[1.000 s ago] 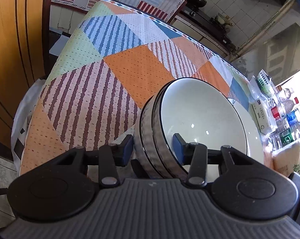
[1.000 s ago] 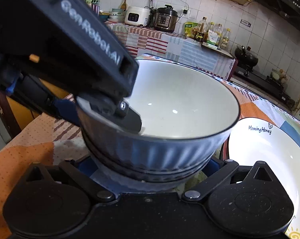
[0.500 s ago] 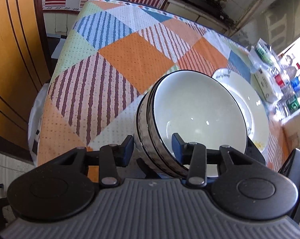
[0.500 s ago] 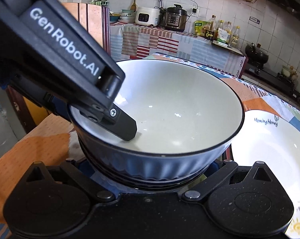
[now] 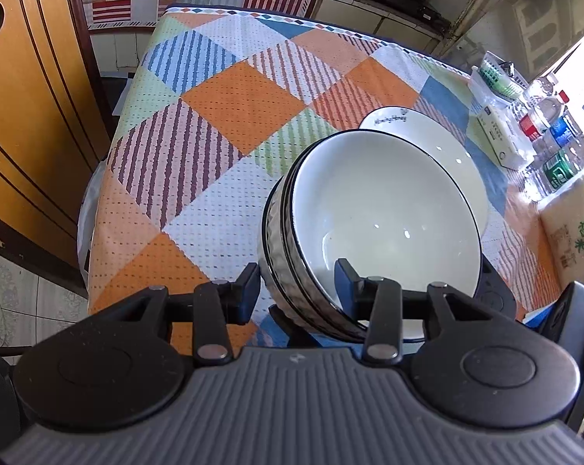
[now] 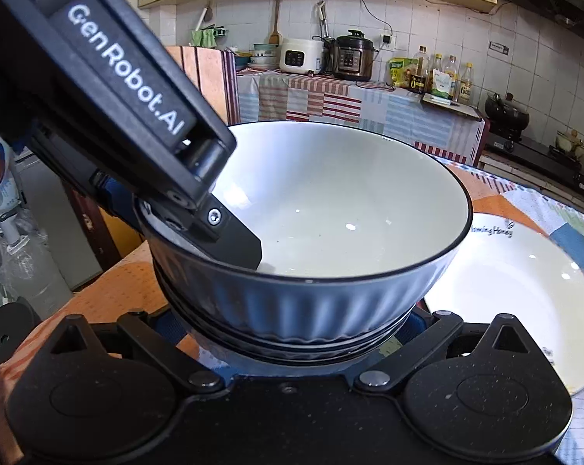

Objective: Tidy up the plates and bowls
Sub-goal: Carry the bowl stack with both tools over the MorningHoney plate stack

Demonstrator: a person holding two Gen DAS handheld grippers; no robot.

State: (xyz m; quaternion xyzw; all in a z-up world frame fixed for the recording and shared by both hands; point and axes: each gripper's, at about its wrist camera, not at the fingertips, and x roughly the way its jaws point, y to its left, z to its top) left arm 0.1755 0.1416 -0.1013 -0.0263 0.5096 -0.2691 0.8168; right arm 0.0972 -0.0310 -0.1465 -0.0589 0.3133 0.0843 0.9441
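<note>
A stack of ribbed grey bowls with white insides and dark rims is held above the patterned tablecloth. My left gripper is shut on the near rim of the stack, one finger inside the top bowl and one outside. In the right wrist view the stack fills the middle, and my right gripper holds its base from both sides; its fingertips are hidden behind the bowls. A white plate marked "Morning Honey" lies on the table just beyond the bowls; it also shows in the right wrist view.
A wooden cabinet stands left of the table. Bottles and packets crowd the table's right edge. A counter with cookers and oil bottles stands at the back wall.
Both grippers have carried the bowl stack along together. The white plate has come more into view behind the bowls. The grips look the same.
</note>
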